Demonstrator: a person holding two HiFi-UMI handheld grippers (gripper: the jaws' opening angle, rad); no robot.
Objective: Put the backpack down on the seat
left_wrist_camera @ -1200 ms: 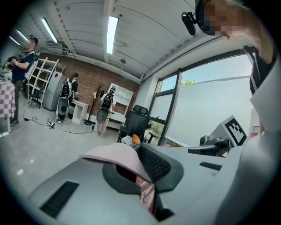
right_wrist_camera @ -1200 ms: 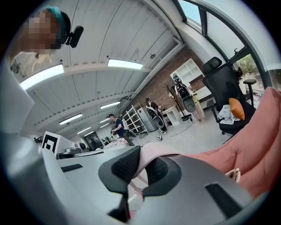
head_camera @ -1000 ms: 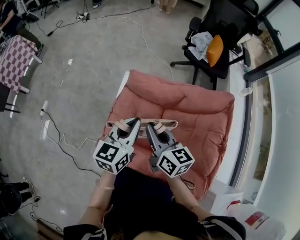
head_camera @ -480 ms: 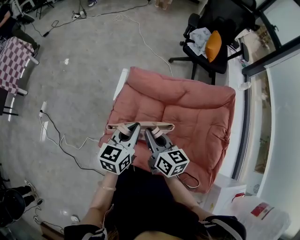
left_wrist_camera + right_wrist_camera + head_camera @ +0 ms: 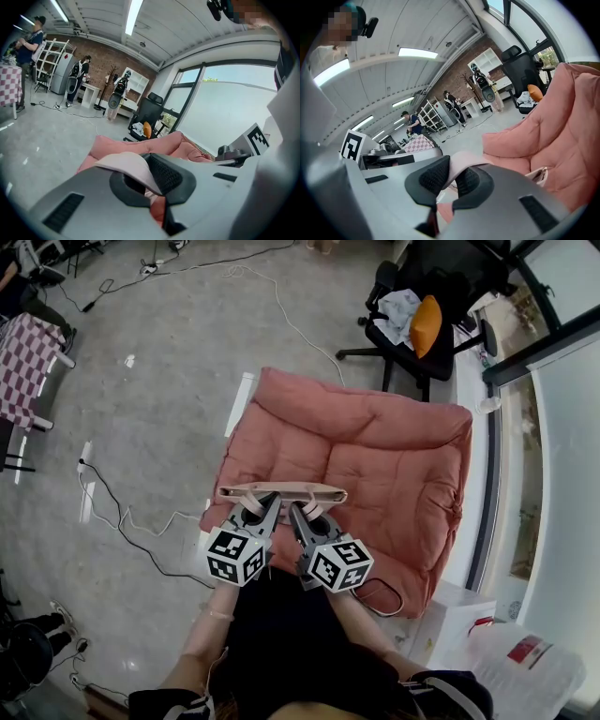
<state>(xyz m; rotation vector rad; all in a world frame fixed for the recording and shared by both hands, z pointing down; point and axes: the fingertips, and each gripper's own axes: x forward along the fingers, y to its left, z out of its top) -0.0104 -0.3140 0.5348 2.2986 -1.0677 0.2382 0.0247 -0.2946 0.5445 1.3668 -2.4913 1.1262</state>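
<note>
No letters, numbers or brand names can be read in any view. Left cube [image 5: 234,556] on the left gripper [image 5: 264,506] and right cube [image 5: 336,565] on the right gripper [image 5: 300,512], centre of the head view: black-and-white square marker patterns only. White bag [image 5: 525,662], lower right: red label, print too small to read.

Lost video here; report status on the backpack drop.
Grippers: left gripper, right gripper shut on backpack straps. Load at seat front edge, not yet released. Nothing blocking.
</note>
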